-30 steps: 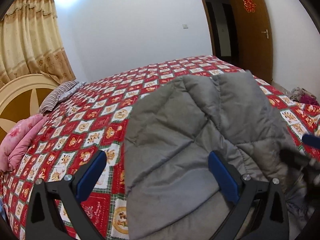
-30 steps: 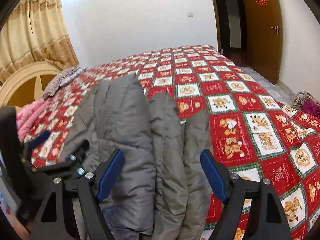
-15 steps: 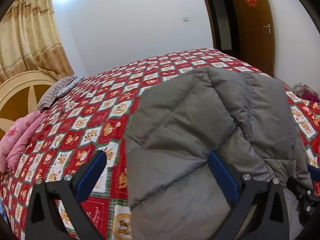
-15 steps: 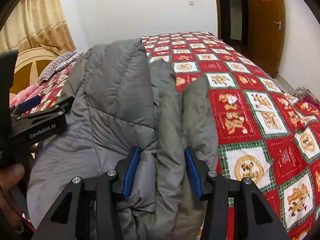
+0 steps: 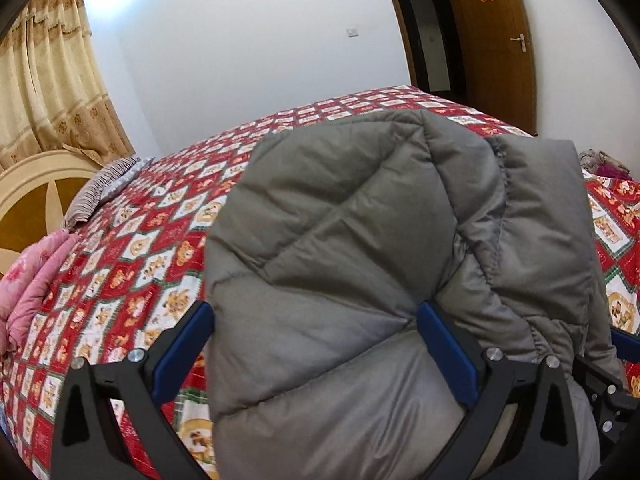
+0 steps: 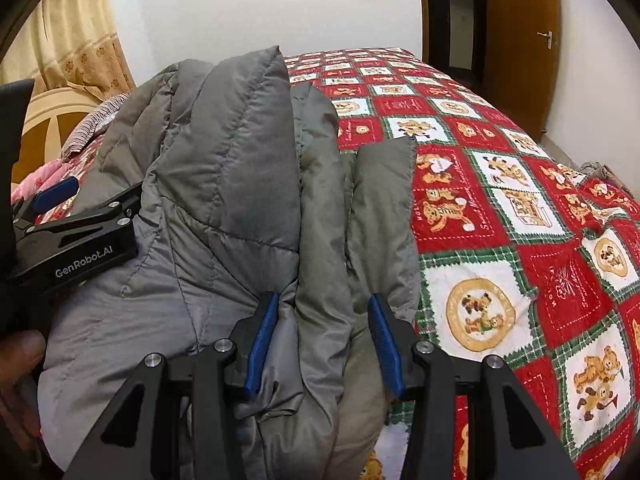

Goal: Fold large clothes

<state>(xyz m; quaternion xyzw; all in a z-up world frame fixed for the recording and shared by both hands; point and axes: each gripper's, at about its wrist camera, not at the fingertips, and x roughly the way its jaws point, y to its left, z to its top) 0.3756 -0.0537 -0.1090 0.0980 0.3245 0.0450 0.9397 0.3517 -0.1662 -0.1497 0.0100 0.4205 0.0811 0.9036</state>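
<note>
A grey quilted puffer jacket (image 5: 340, 240) lies in bulky folds on the bed, near its front edge. My left gripper (image 5: 314, 344) stands wide open over the jacket's left part; its left pad (image 5: 184, 352) hangs beside the jacket's edge, over the quilt. My right gripper (image 6: 322, 340) is shut on bunched folds at the right side of the jacket (image 6: 224, 168), both blue pads pressed into the fabric. In the right wrist view the left gripper's black body (image 6: 76, 232) rests against the jacket at the left, with a hand (image 6: 20, 352) below it.
A red, white and green patterned quilt (image 6: 500, 208) covers the whole bed. Folded pink bedding (image 5: 32, 280), a striped pillow (image 5: 100, 192) and a round headboard (image 5: 36, 184) are at the left. A brown door (image 5: 492, 40) and a heap of clothes (image 5: 604, 162) are at the right.
My right gripper's jaws came together on the jacket's folds and now grip them. Both grippers sank closer to the jacket, which fills more of each view.
</note>
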